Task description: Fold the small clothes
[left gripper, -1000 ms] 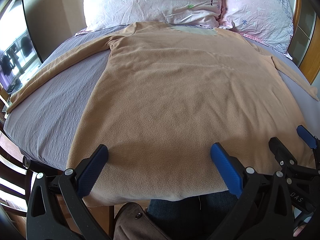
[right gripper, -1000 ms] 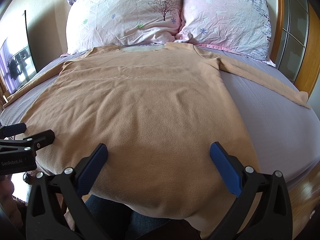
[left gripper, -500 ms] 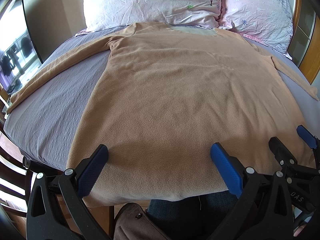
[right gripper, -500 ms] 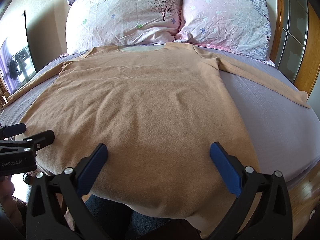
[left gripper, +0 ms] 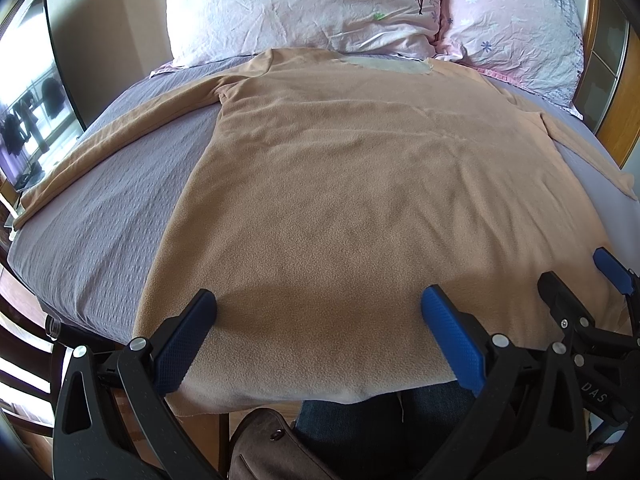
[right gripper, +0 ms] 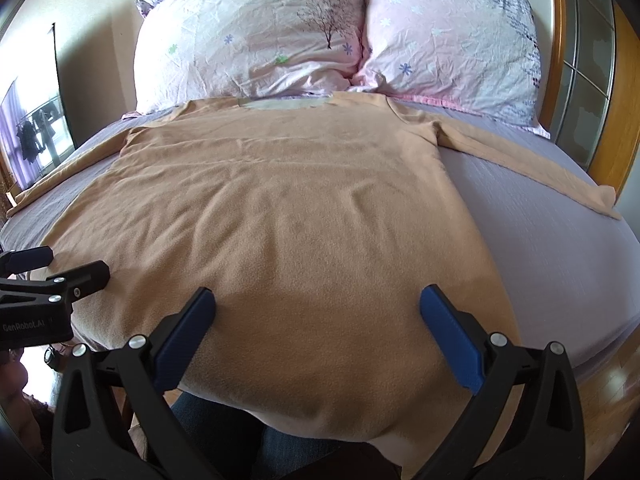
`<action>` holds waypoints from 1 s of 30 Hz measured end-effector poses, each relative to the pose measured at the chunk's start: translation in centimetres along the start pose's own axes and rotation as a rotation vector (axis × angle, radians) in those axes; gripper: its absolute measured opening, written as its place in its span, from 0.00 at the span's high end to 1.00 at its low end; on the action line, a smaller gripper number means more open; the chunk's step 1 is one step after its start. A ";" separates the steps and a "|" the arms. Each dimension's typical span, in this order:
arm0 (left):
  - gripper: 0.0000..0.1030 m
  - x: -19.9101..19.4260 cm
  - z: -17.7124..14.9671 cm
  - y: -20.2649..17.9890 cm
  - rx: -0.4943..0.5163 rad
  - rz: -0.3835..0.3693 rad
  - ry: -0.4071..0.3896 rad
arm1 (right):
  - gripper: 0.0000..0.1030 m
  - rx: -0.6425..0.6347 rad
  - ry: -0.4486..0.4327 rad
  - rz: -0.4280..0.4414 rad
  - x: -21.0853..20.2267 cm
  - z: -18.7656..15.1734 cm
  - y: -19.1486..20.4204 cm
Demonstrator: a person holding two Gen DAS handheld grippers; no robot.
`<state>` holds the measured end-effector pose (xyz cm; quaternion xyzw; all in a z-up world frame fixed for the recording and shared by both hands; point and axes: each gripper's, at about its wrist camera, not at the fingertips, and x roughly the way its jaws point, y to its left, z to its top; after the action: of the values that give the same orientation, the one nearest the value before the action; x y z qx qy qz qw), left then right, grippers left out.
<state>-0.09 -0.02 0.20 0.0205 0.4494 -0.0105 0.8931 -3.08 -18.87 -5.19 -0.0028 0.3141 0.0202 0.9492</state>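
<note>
A tan long-sleeved fleece top (left gripper: 360, 184) lies flat on the bed, collar toward the pillows, both sleeves spread out; it also shows in the right wrist view (right gripper: 280, 216). Its hem hangs over the near bed edge. My left gripper (left gripper: 318, 320) is open and empty, hovering over the hem's left part. My right gripper (right gripper: 318, 320) is open and empty over the hem's right part. The right gripper shows at the right edge of the left wrist view (left gripper: 580, 292), the left gripper at the left edge of the right wrist view (right gripper: 52, 272).
A grey-purple sheet (left gripper: 104, 216) covers the bed. Two floral pillows (right gripper: 256, 36) stand at the head against a wooden headboard (right gripper: 620, 120). A mirror or screen (left gripper: 28, 112) stands at the left. A brown bag (left gripper: 272, 452) and a person's jeans sit below the near edge.
</note>
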 end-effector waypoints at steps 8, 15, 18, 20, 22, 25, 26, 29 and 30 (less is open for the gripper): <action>0.01 -0.2 0.0 -0.1 0.019 -0.012 -0.036 | 0.02 0.400 -0.132 -0.102 -2.2 5.6 -16.9; 0.01 -0.1 0.2 0.6 0.023 -0.070 -0.089 | 0.52 1.006 -0.027 -0.167 1.2 5.3 -36.9; 0.01 -0.5 0.7 2.2 -0.027 -0.209 -0.134 | 0.53 1.124 -0.015 -0.152 2.7 4.5 -40.3; 0.01 -0.7 1.5 4.1 -0.097 -0.347 -0.185 | 0.55 1.146 -0.024 -0.151 3.4 4.6 -40.9; 0.01 -1.0 2.3 5.7 -0.146 -0.395 -0.242 | 0.58 1.166 -0.033 -0.156 3.9 4.7 -41.8; 0.01 -1.5 3.6 7.9 -0.181 -0.346 -0.315 | 0.95 1.182 -0.023 -0.178 5.0 4.7 -42.5; 0.01 -1.6 4.2 9.0 -0.201 -0.320 -0.339 | 0.95 1.182 -0.012 -0.183 5.2 4.6 -42.9; 0.01 -1.6 5.1 12.7 -0.279 -0.304 -0.369 | 0.95 1.051 -0.053 -0.254 4.0 7.6 -40.6; 0.01 -1.3 5.4 14.2 -0.321 -0.311 -0.377 | 0.96 0.930 -0.094 -0.260 3.2 10.2 -38.1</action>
<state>3.97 13.94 4.87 -0.1925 0.2690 -0.0799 0.9403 7.15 -56.59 0.82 0.3833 0.2435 -0.2411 0.8577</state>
